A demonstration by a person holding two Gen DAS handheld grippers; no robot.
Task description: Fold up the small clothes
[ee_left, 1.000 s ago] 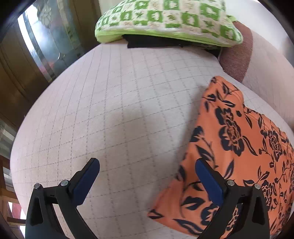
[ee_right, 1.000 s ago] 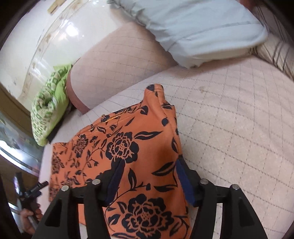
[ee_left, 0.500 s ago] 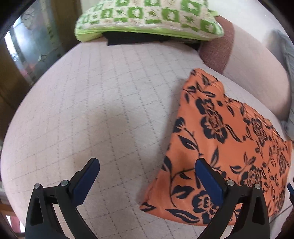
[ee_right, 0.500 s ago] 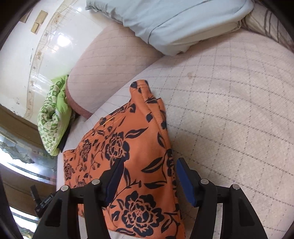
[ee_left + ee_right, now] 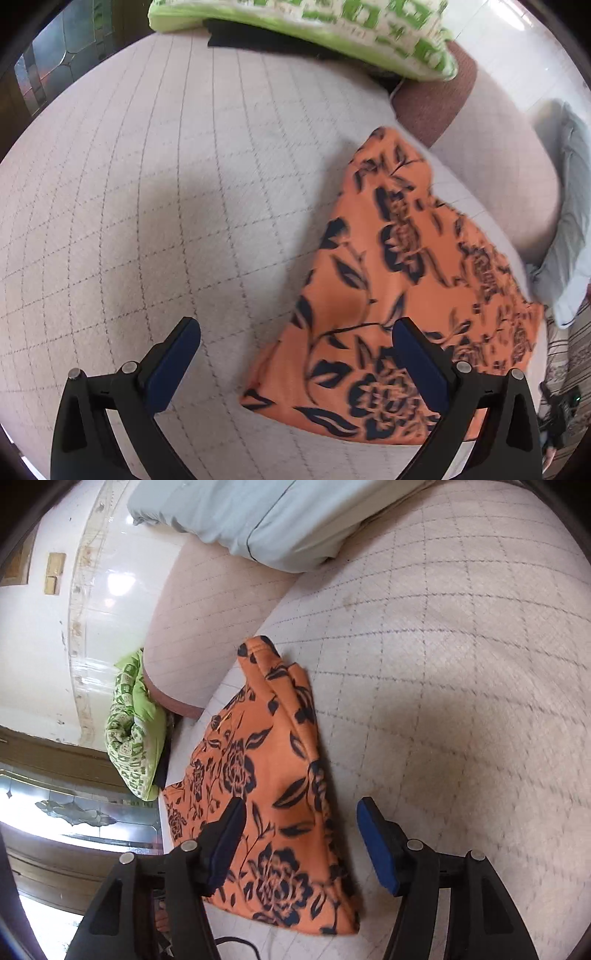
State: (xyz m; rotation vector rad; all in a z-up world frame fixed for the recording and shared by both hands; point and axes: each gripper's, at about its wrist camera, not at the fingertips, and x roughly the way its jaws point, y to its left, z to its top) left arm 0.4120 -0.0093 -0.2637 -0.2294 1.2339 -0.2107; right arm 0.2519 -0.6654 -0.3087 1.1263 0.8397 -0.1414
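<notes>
An orange garment with a dark floral print [image 5: 399, 295] lies folded flat on the quilted beige seat [image 5: 184, 184]. It also shows in the right wrist view [image 5: 266, 786]. My left gripper [image 5: 295, 347] is open and empty, above the garment's near left edge, with its right finger over the cloth. My right gripper [image 5: 299, 823] is open and empty, with the garment's right edge between its fingers; I cannot tell if it touches the cloth.
A green and white patterned cushion [image 5: 314, 22] lies at the far end of the seat, also seen in the right wrist view [image 5: 133, 731]. A pale blue pillow [image 5: 266, 513] rests at the other end. The padded backrest [image 5: 207, 602] runs behind the garment.
My right gripper has opened and let go of the garment, which now lies flat. Both grippers have drawn back a little from it.
</notes>
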